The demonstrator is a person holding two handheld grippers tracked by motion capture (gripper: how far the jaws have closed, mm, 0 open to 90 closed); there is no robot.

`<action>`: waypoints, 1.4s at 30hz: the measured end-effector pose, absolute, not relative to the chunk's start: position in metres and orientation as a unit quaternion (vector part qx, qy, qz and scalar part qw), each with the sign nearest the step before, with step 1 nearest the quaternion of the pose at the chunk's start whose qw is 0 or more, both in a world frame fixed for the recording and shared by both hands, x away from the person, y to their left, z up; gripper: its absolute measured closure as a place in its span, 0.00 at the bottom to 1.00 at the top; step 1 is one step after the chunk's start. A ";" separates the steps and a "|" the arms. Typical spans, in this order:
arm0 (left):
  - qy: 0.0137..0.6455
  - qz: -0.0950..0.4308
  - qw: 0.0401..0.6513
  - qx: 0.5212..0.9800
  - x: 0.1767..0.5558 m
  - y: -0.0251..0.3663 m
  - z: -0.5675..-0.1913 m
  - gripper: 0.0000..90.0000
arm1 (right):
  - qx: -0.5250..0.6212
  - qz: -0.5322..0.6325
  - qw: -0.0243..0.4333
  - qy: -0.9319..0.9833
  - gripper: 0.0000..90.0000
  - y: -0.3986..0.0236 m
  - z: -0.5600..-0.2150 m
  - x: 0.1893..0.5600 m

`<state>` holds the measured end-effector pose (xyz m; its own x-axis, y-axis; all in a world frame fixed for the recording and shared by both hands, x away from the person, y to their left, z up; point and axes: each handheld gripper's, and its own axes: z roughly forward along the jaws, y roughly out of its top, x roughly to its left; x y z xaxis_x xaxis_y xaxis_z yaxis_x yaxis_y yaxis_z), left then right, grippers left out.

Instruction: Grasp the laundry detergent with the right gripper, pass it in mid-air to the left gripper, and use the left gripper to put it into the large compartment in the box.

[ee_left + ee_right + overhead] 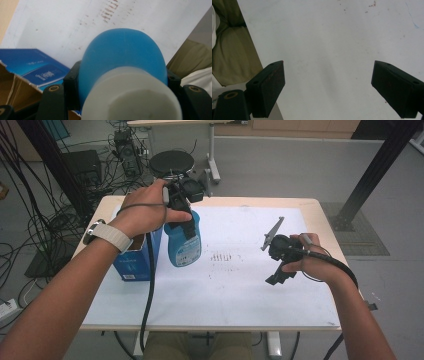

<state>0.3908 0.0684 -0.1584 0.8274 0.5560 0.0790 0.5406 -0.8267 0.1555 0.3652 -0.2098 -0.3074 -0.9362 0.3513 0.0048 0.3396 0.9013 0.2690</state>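
Left gripper (186, 222) clamped on the blue bottle (183, 242), jaws pressing on either side just under its white cap (131, 96). Bottle hangs roughly upright, base down, at about 10 o'clock on the surface (240, 295). Whether the base touches the surface or hangs just clear, can't tell.

Left gripper view looks down past the cap and blue shoulder (122, 53): one black jaw hard against each side of the neck.

Blue box (134, 260) sits just beside the bottle on its 9 o'clock side, close or touching; the left hand (145, 210) and cable (149, 285) cover the gap, so can't say which. In the left gripper view the box (37, 68) shows an open cardboard flap (15, 87) at lower left.

Right gripper (278, 276) at about 3 o'clock on the surface, well apart from the bottle, held by the right hand (312, 265). Grey plate (273, 234) sticks up on top. Right gripper view: jaws stand wide, nothing between them, white surface (329, 50) beneath.

Patch of small reddish-brown marks (223, 257) near centre of the surface, between the bottle and the right gripper. Same marks (112, 11) at 12 o'clock in the left gripper view. A few specks (372, 5) at the top of the right gripper view.
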 end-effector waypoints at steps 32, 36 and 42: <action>0.487 0.090 0.056 0.867 0.422 0.097 -0.088 0.41 | 0.163 0.091 0.026 0.982 0.14 -0.225 -0.291 0.380; 0.515 0.090 0.056 0.850 0.425 0.103 -0.083 0.41 | 0.164 0.088 0.024 0.982 0.14 -0.227 -0.292 0.384; 0.536 0.089 0.046 0.838 0.430 0.115 -0.075 0.41 | 0.161 0.092 0.021 0.982 0.14 -0.228 -0.293 0.389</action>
<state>0.4298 0.1148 -0.0748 0.4086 0.9072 0.1003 0.8908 -0.4203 0.1730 0.3892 -0.2276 -0.2928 -0.9471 0.3206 -0.0117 0.3128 0.9311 0.1875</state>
